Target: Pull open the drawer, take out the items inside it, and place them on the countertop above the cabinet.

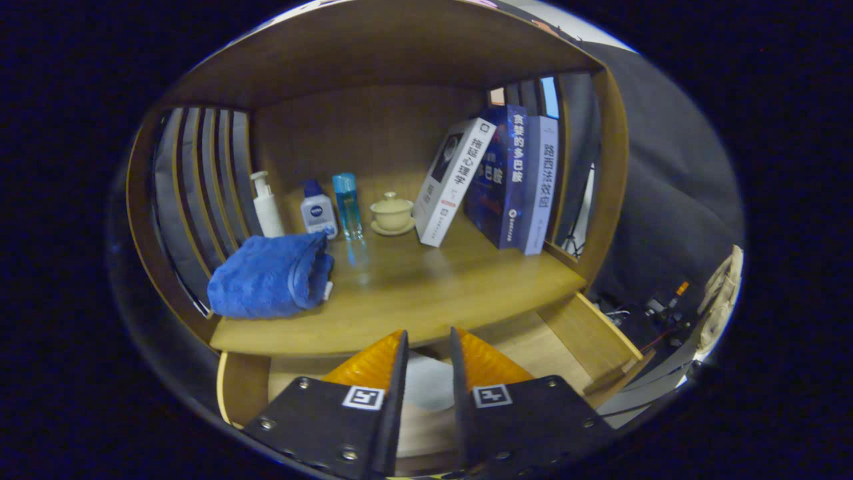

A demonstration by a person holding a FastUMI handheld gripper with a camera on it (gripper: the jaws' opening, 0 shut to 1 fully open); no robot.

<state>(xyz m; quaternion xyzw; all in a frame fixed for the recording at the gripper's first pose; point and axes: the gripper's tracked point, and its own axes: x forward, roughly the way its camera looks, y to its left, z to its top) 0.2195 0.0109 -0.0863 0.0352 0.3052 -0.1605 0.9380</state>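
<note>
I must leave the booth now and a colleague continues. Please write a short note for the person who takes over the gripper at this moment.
Gripper: fingers a little apart, over the open drawer, with a pale round item between them. I cannot tell whether they press on it.
Drawer: already pulled open below the countertop.
Countertop holds a folded blue towel, a white pump bottle, a small white bottle with a dark cap, a clear blue bottle, a lidded cup on a saucer and three leaning books.
Done: drawer opened.
Left: lift the pale item out and set it on bare countertop, perhaps ahead of the towel; then check the drawer for more.
</note>
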